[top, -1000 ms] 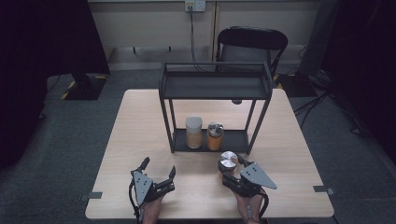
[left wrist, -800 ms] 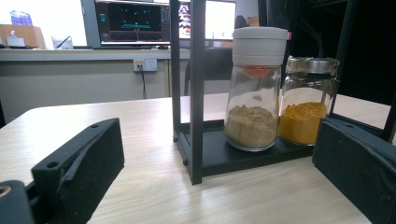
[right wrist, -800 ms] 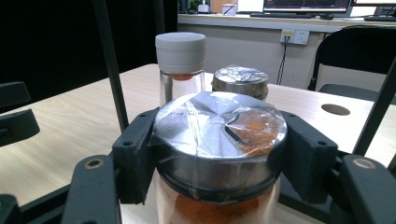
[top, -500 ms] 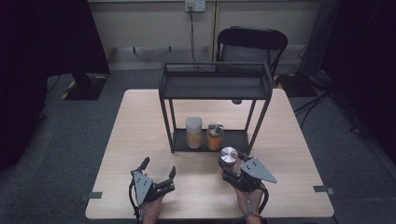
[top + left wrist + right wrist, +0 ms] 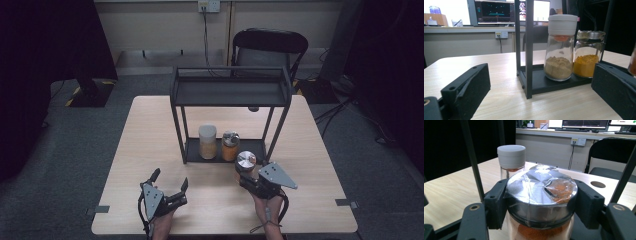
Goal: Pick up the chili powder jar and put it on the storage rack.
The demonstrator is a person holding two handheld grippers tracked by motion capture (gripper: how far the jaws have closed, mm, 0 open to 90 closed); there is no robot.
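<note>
My right gripper point(image 5: 246, 172) is shut on a silver-lidded jar point(image 5: 246, 161) of red-orange spice, just in front of the black rack's point(image 5: 230, 92) right front leg. In the right gripper view the jar point(image 5: 541, 192) sits clamped between both black jaws, its foil-covered lid towards the camera. On the rack's bottom shelf stand a white-capped jar point(image 5: 207, 141) of tan powder and a silver-lidded jar point(image 5: 230, 145) of yellow-orange powder, seen as the white-capped jar point(image 5: 561, 47) and yellow jar point(image 5: 587, 57) in the left gripper view. My left gripper point(image 5: 169, 181) rests open near the table's front edge, nothing between its jaws.
The wooden table point(image 5: 150, 140) has a round cable hole point(image 5: 253, 108) behind the rack. A black chair point(image 5: 270, 47) stands beyond the far edge. The rack's top shelf is bare. Bare tabletop lies left of the rack.
The right gripper has carried its jar a little forward and up, closer to the rack's right front leg. The left gripper has stayed put.
</note>
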